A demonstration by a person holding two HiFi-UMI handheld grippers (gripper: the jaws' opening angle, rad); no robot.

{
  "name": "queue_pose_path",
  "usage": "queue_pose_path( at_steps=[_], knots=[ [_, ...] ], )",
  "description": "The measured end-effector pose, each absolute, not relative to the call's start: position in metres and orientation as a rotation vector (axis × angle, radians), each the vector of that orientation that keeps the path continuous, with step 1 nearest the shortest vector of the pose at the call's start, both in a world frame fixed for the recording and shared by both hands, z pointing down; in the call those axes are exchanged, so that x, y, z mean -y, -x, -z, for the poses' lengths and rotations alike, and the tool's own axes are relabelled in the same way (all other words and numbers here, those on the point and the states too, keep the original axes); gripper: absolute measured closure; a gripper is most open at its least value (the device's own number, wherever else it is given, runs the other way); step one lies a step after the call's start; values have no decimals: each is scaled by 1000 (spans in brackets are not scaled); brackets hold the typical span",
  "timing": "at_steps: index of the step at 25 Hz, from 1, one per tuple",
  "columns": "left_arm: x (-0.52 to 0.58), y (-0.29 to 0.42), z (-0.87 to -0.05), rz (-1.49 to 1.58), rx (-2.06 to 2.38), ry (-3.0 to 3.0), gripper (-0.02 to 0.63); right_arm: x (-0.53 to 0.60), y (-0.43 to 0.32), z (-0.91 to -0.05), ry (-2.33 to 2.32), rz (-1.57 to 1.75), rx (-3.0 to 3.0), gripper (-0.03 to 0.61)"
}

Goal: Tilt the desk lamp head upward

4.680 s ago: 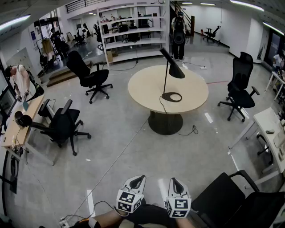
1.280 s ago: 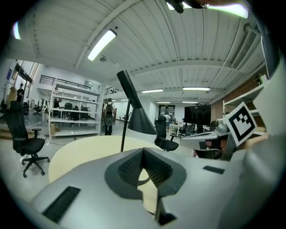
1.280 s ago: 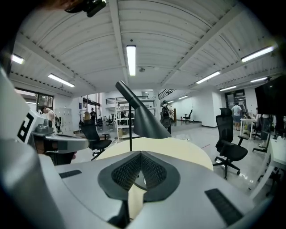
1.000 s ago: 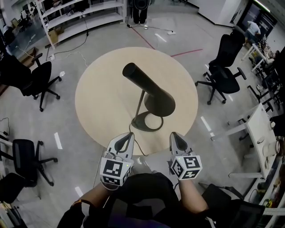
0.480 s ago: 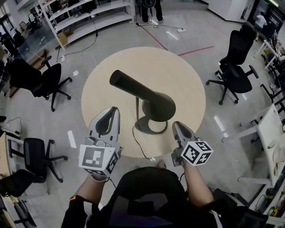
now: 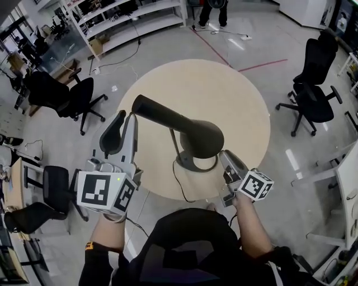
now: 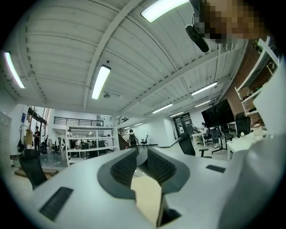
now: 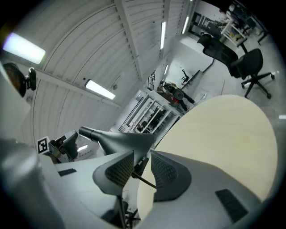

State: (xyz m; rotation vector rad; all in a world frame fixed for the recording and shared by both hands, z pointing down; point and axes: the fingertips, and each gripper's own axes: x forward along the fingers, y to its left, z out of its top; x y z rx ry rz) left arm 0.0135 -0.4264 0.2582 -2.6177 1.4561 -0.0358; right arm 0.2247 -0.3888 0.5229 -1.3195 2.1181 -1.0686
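A black desk lamp stands on the round beige table (image 6: 224,89). Its cone head (image 6: 187,131) tilts down to the right, with the narrow end (image 6: 141,104) at upper left. The ring base (image 6: 197,163) lies under the head. My left gripper (image 6: 121,129) is raised beside the narrow end, open and holding nothing; the left gripper view shows only its own jaws (image 7: 142,163) and the room. My right gripper (image 6: 226,160) is low, right of the base, open. In the right gripper view the lamp head (image 8: 120,138) and thin stem (image 8: 144,181) show beyond its jaws (image 8: 142,167).
The lamp's cord (image 6: 180,187) runs off the near table edge. Black office chairs stand at the right (image 6: 313,95) and left (image 6: 67,92). White shelves (image 6: 128,17) line the far side, with a person's legs (image 6: 215,11) beside them. A desk edge (image 6: 349,184) is at far right.
My left gripper has risen and moved forward to the lamp head's narrow end. The right gripper has edged forward toward the base. The view has closed in on the table.
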Motion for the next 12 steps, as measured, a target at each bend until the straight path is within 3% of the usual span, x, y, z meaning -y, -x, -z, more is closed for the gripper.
queue_pose_path(
  at_steps=[12],
  knots=[
    [469,-70,-239,201,-1392,2562,485,408,-231,-519,808,1210,-1901,477]
  ],
)
